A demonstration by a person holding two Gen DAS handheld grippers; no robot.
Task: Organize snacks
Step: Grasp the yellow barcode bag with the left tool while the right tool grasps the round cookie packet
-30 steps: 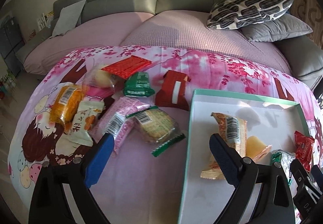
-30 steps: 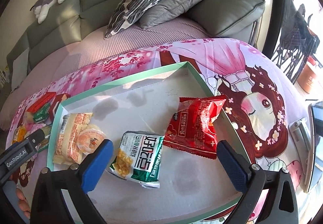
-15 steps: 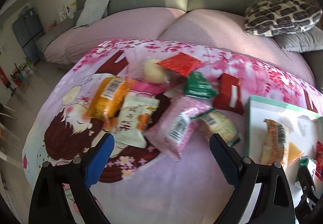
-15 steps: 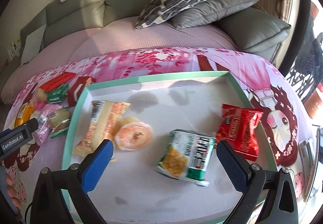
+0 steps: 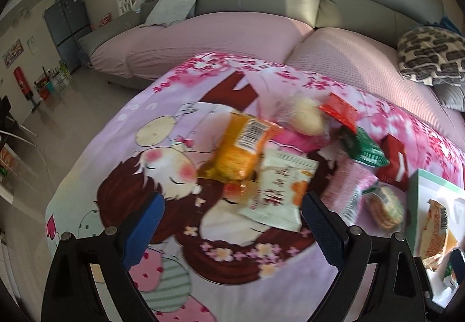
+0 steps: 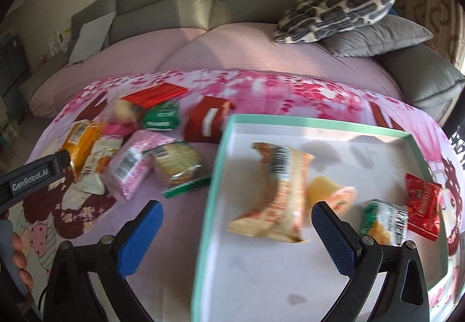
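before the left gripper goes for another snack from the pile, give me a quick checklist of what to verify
1. Left gripper empty, jaws wide: ok.
2. Right gripper empty, jaws wide: ok.
3. Snack in line with the left gripper: ok, the white packet lies between its fingers' line, the orange packet just beyond.
4. White packet free to lift: not ok, the orange packet overlaps its top edge.
5. Room in the green-rimmed tray: ok, four snacks inside and bare floor near the front.
6. Sharp view for aiming: not ok, both views are motion-blurred.
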